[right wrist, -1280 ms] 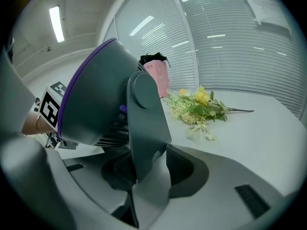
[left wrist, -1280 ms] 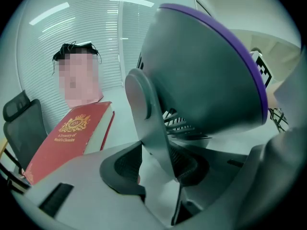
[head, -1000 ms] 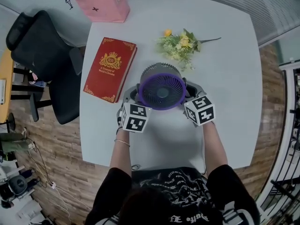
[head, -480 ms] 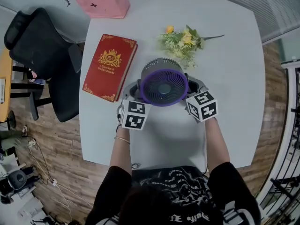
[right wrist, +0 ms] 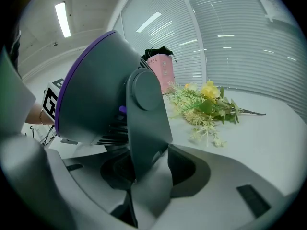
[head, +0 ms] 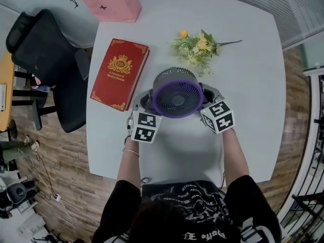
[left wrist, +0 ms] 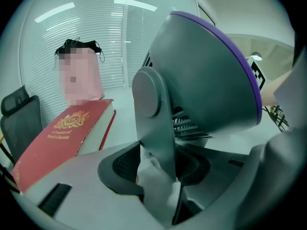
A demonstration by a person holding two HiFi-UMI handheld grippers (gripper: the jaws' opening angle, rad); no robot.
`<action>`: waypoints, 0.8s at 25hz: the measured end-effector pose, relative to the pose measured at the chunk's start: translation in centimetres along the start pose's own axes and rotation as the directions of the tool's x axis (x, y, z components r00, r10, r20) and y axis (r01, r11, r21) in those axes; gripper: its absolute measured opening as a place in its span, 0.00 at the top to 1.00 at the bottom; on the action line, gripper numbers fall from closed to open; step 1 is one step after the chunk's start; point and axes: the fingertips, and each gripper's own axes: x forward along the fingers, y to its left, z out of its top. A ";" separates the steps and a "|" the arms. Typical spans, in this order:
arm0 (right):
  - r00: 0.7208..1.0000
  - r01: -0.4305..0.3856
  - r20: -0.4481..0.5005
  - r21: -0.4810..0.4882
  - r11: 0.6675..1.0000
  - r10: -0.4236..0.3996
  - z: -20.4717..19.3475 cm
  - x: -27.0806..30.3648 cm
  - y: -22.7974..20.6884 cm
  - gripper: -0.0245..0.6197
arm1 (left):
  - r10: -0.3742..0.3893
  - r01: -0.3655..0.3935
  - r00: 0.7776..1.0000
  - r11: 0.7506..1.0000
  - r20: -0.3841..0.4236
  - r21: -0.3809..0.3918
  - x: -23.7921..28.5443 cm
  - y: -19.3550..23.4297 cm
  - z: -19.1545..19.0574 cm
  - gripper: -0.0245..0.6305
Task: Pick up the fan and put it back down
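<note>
Held a round grey fan (head: 177,97), purple-ringed face tilted up, by its side arms in left gripper (head: 143,102) and right gripper (head: 209,96), jaws just easing wider.

A red book (head: 119,74), yellow flowers (head: 198,48) and pink bag (head: 109,1) share the table (head: 253,110).

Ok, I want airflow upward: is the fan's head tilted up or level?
Tilted up: the fan turns its purple-ringed grille toward the head view; both gripper views show it leaning back.

Purple-rimmed fan (right wrist: 98,92), yellow flowers (right wrist: 207,105) beyond
</note>
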 end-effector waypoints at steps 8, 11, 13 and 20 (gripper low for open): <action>1.000 -0.024 -0.005 -0.020 1.000 0.023 0.0 -0.2 0.5 0.68 | 0.012 -0.012 1.000 1.000 -0.003 0.028 -0.4 -0.1 -0.3 0.67; 1.000 -0.022 -0.009 -0.034 0.999 0.021 -0.1 -0.2 0.7 0.66 | 0.022 -0.023 1.000 0.999 0.004 0.037 -0.4 -0.1 -0.4 0.67; 1.000 -0.023 -0.011 -0.045 0.999 0.023 -0.2 -0.2 0.9 0.64 | 0.040 -0.039 0.999 0.998 -0.003 0.052 -0.3 -0.1 -0.6 0.66; 0.998 -0.046 -0.050 -0.093 0.995 0.041 -1.6 -1.6 1.8 0.46 | 0.020 -0.020 1.000 0.999 -0.009 0.040 -1.0 -1.5 -1.8 0.58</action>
